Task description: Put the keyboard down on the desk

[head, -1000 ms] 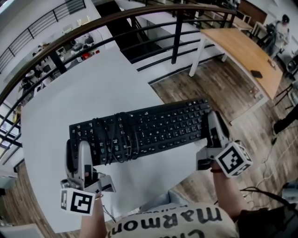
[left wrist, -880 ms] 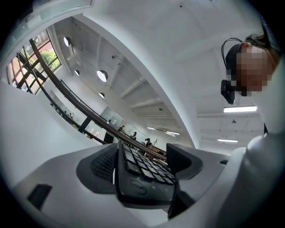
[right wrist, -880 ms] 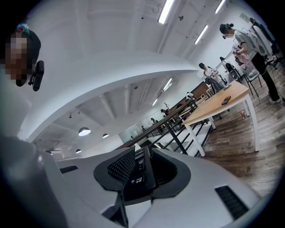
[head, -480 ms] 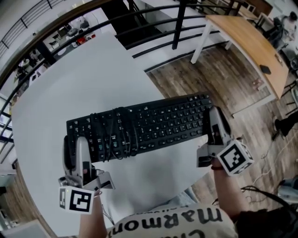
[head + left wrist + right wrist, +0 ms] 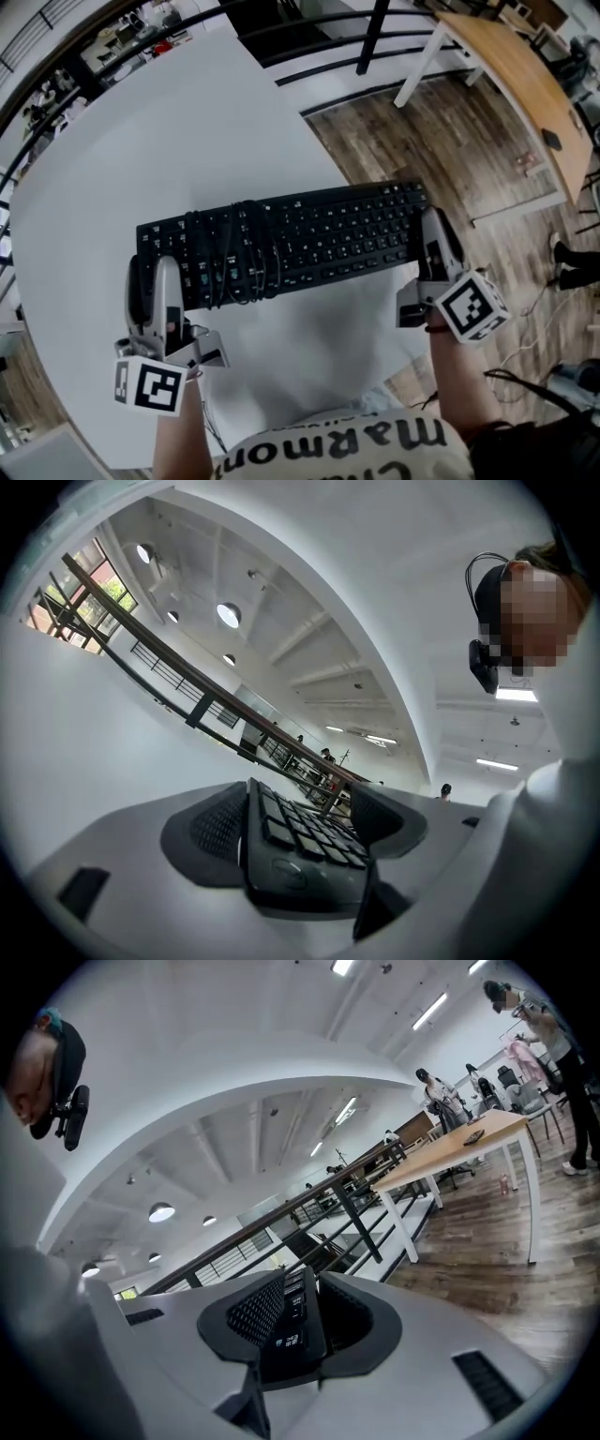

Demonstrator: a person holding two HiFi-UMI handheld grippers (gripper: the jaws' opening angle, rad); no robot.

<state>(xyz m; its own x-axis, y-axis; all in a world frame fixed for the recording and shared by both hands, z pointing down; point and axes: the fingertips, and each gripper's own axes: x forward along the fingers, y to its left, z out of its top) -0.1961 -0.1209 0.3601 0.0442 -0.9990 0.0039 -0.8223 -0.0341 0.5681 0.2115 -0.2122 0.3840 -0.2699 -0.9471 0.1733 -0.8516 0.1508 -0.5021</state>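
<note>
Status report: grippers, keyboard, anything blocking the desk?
Left gripper, right gripper both shut on keyboard ends. Keyboard over white desk, cable wrapped round it. No obstruction visible.

Keyboard (image 5: pixel 309 239) ends hidden between jaws

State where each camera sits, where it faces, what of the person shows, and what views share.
Head view: on the person's head, facing steeply down at the long black keyboard over the round white desk; shows forearms, left tool, right tool.
Left gripper view: on the left tool, facing along jaws clamping the keyboard, toward the ceiling; shows headset, sleeve.
Right gripper view: on the right tool, facing along clamped jaws toward the black railing; shows headset.
Shared: all see the keyboard.
</note>
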